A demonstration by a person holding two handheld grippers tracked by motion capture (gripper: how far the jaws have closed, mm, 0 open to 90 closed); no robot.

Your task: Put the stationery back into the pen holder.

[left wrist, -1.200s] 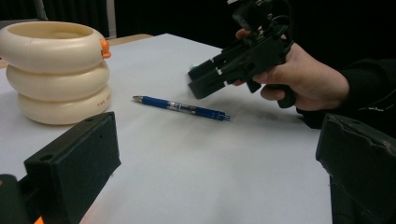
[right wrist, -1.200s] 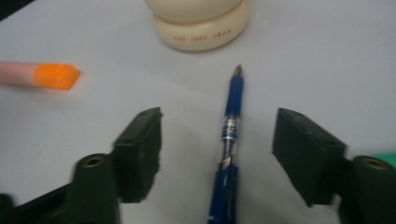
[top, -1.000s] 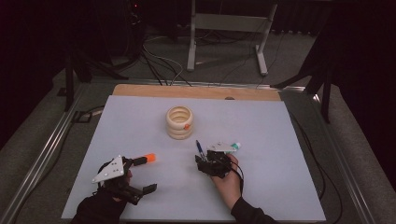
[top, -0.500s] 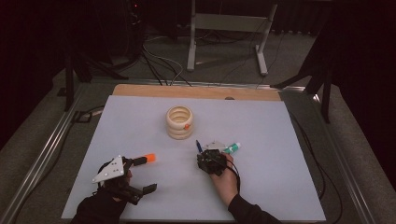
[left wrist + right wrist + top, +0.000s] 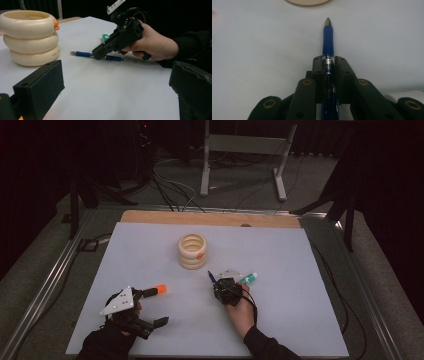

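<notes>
1. The blue pen (image 5: 328, 42) lies flat on the white counter (image 5: 300, 270), its tip toward the cream ring stack (image 5: 192, 251).
2. The right gripper (image 5: 328, 65) has just closed; its jaws clamp the pen's barrel.
3. The left gripper (image 5: 159, 306), well apart, stands open on nothing.

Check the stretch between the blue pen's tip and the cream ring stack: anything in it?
Bare. In the left gripper view only white table lies between the blue pen tip and the ring stack. The right gripper is shut on the pen.
</notes>
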